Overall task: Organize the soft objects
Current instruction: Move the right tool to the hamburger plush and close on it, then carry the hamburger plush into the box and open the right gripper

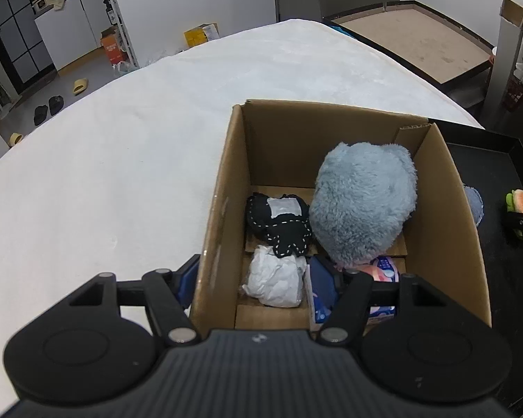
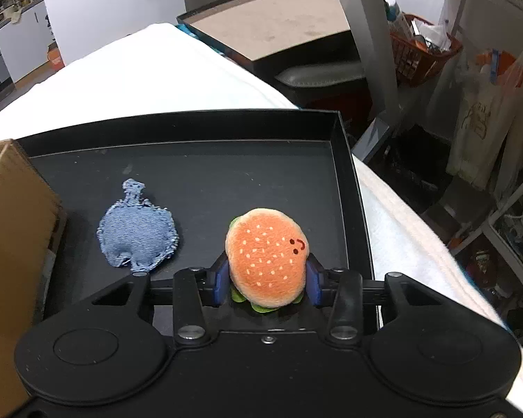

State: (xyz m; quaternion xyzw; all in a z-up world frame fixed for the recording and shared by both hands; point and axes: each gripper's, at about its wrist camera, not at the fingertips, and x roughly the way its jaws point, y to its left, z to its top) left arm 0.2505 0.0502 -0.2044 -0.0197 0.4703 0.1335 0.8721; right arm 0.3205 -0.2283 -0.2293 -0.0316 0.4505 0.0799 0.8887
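Brown corrugated cardboard box (image 1: pixel 223 209) on the white bed (image 1: pixel 122 139): the left gripper (image 1: pixel 261 278) tilts steeply down over it, jaws spread astride its near-left wall, pinching nothing. Inside lie a fluffy grey-blue plush (image 1: pixel 362 205) and a black stitched pouch (image 1: pixel 279 223). On the black tray (image 2: pixel 345 174), the right gripper (image 2: pixel 266 278) angles down, jaws clamped on the orange burger plush (image 2: pixel 266 254), beside a blue denim pad (image 2: pixel 137 230).

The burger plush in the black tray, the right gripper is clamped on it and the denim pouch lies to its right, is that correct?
Not quite. The right gripper is clamped on the burger plush in the black tray, but the denim pouch lies to its left, as the right wrist view shows.
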